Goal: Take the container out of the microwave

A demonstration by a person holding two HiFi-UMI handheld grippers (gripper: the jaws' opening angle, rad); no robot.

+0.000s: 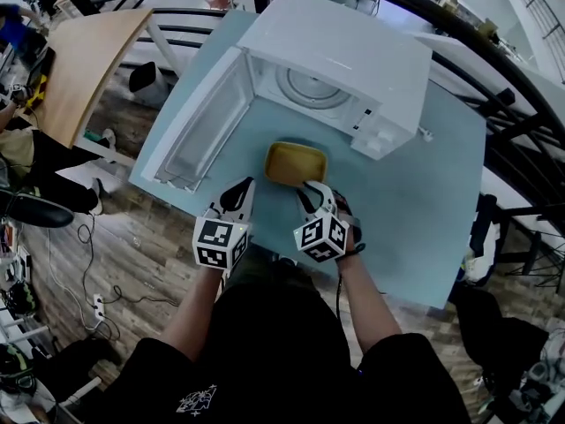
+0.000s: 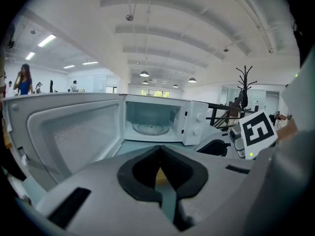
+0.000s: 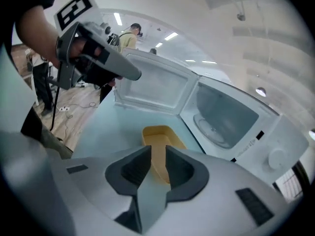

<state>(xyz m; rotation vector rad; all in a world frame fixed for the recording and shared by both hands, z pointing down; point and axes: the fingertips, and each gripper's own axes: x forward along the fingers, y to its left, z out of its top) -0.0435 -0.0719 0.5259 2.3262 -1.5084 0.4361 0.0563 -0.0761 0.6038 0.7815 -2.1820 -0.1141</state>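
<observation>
The yellow container [image 1: 296, 164] sits on the light blue table [image 1: 415, 210] just in front of the white microwave [image 1: 335, 69], whose door [image 1: 203, 122] hangs open to the left. Inside, only the glass turntable [image 1: 313, 87] shows. My right gripper [image 1: 313, 191] hovers at the container's near right edge, open; the container [image 3: 158, 140] shows through the gap, untouched. My left gripper [image 1: 243, 188] is at the container's near left side, its tips meeting, shut on nothing; a yellow sliver [image 2: 160, 177] shows beneath it.
The open door [image 2: 69, 132] fills the left of the left gripper view. A wooden table [image 1: 88, 60] stands far left, a black railing [image 1: 494, 69] runs behind the microwave. Cables lie on the wood floor [image 1: 115, 272]. People stand in the background.
</observation>
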